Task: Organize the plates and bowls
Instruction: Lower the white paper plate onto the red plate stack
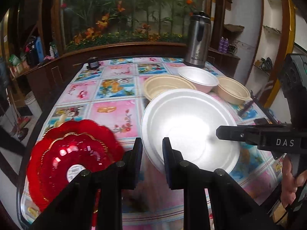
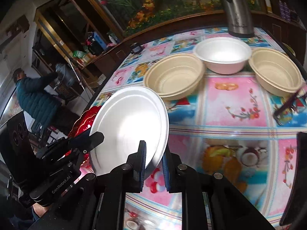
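Observation:
A white foam plate [image 1: 190, 126] is held tilted above the table; it also shows in the right wrist view [image 2: 130, 122]. My left gripper [image 1: 152, 153] is shut on its near rim. My right gripper [image 2: 153, 163] is shut on its other rim and shows in the left wrist view [image 1: 230, 134] reaching over the plate from the right. Red glass plates [image 1: 73, 149] lie stacked at the near left; in the right wrist view [image 2: 84, 122] they peek out behind the white plate. Beige bowls [image 1: 167, 86] [image 1: 234, 92] and a white foam bowl [image 1: 199, 78] stand behind.
A steel thermos jug [image 1: 198, 40] stands at the far right of the table, a small dark jar [image 1: 93, 63] at the far left. The table [image 1: 115, 115] has a colourful patterned cloth. A dark utensil [image 2: 287, 103] lies by the right beige bowl [image 2: 276, 71]. A person [image 2: 36, 97] stands beyond the table.

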{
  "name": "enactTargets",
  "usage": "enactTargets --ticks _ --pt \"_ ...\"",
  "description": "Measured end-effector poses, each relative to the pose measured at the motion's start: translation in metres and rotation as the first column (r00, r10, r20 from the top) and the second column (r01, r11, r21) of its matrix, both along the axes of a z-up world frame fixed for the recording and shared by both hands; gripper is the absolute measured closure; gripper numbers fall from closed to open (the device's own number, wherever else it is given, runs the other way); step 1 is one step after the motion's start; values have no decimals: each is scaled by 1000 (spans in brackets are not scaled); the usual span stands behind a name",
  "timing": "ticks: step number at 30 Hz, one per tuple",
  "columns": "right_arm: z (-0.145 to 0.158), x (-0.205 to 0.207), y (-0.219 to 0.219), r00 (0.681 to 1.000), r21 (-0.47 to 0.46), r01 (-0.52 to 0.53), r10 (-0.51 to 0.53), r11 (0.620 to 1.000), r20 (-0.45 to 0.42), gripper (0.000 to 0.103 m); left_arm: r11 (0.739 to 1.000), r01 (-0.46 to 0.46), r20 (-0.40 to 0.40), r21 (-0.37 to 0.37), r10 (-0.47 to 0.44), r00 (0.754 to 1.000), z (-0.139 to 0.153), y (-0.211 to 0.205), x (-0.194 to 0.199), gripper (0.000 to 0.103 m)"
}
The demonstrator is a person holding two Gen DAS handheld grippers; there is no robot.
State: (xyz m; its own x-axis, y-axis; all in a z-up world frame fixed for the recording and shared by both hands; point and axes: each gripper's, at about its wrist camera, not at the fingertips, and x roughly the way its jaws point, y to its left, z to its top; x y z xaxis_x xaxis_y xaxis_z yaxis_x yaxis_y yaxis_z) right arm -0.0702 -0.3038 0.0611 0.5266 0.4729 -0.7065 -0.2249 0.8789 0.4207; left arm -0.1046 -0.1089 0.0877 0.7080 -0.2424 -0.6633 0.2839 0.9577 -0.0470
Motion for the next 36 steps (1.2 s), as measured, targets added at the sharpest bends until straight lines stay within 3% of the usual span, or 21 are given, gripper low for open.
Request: enactTargets --ticks 11,18,23,36 --pt "0 29 98 987 -9 -159 159 987 4 86 980 -199 -3 -14 199 980 0 95 -6 82" --pt "-23 46 150 972 -20 -230 229 973 -61 86 956 -291 -57 -32 289 956 -19 140 -6 82" --pt "-44 54 171 964 -43 -249 243 968 -111 86 950 -312 -83 -37 308 948 -30 152 -3 81" --pt "-44 53 191 962 -127 -268 258 955 -86 84 944 -327 -98 -41 322 942 -36 156 -3 81"
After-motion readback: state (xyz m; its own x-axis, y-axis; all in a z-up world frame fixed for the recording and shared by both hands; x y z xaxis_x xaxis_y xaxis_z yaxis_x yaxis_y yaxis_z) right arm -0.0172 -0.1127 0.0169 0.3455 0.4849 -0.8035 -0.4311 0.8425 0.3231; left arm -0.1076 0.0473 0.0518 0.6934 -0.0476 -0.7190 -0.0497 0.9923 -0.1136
